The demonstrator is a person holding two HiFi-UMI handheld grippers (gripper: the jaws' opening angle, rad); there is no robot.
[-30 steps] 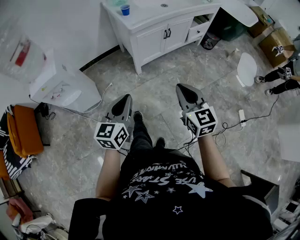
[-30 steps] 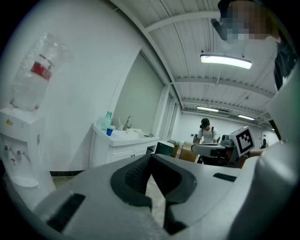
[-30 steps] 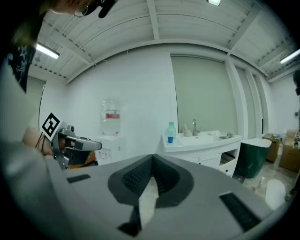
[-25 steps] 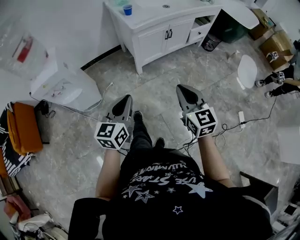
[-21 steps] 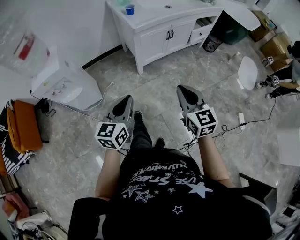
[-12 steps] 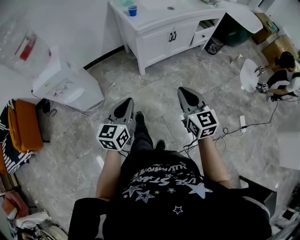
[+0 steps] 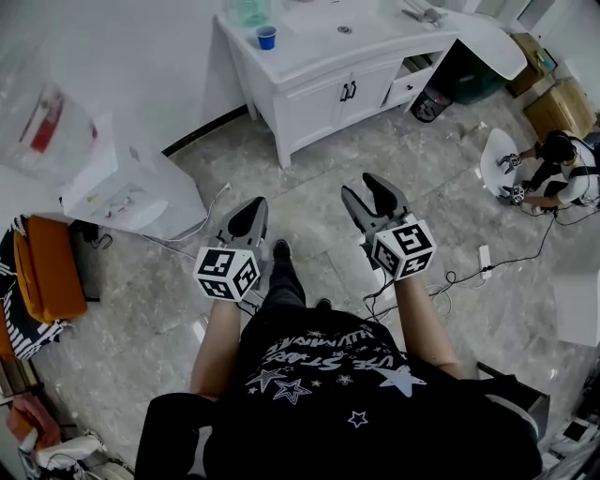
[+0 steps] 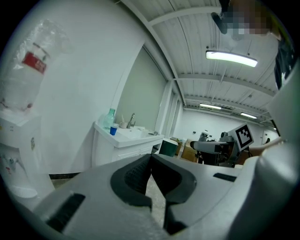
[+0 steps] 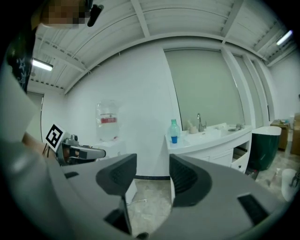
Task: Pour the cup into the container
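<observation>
A small blue cup (image 7: pixel 267 37) stands on the left end of the white vanity top (image 7: pixel 309 52), beside a pale green bottle (image 7: pixel 248 11) and a sink basin (image 7: pixel 333 23). Both grippers are held out over the floor, well short of the vanity. My left gripper (image 7: pixel 251 214) is shut and holds nothing. My right gripper (image 7: pixel 367 193) is open; its jaws have just been opening, with nothing between them. The left gripper view shows the cup (image 8: pixel 113 130) far beyond the left gripper (image 8: pixel 151 157). In the right gripper view the cup (image 9: pixel 174 138) is far beyond the right gripper (image 9: pixel 153 164).
A white water dispenser (image 7: pixel 131 183) stands at the left wall, an orange bag (image 7: pixel 47 262) further left. Cables (image 7: pixel 469 253) lie on the floor at right. A person (image 7: pixel 553 173) crouches by a white seat (image 7: pixel 495 155) and cardboard boxes (image 7: pixel 562 108). A dark bin (image 7: pixel 431 103) stands by the vanity.
The right gripper's jaws have parted from shut. Both grippers and the view have moved forward toward the vanity. At the right, a person has come into view, crouching.
</observation>
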